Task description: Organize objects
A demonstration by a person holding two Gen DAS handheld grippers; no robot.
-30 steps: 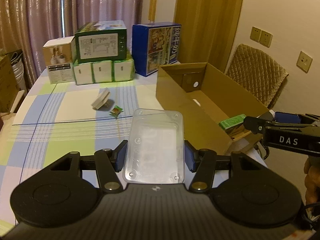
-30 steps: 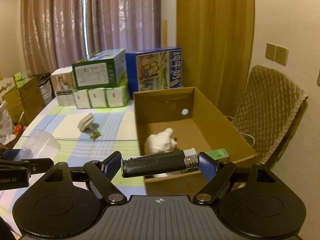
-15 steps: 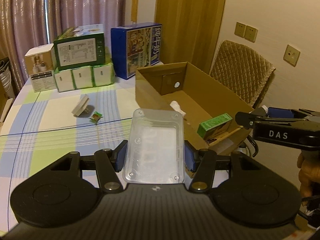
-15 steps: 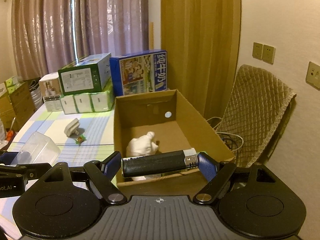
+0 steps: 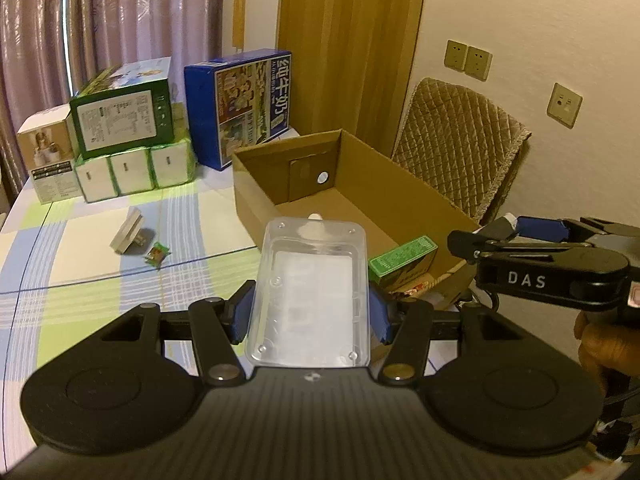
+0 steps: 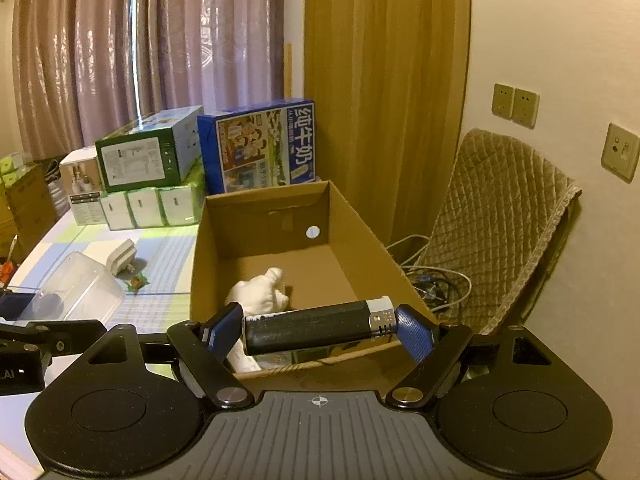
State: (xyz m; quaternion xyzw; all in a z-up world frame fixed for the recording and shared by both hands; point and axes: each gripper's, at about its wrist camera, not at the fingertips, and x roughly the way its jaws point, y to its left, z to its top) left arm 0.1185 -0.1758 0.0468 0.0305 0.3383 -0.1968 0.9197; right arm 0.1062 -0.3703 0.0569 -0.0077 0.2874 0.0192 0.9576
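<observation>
Warm, dim yellowish indoor light in both my views — no hard shadows, only soft ones under small things on the desk [image 5: 80, 272]. A bright vertical streak of glare runs down the curtain [image 6: 136, 60], sheen on its folds. Fisheye bends the wall and door lines, corners vignetted black. The clear plastic box [image 5: 310, 292] in my left tool [image 5: 310, 312] shows pale reflections — background slightly soft and grainy.

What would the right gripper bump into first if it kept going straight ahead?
Probably the cardboard box: the right gripper, shut on the lighter, points over its near edge, toward the white figure inside. Depth is unclear.
</observation>
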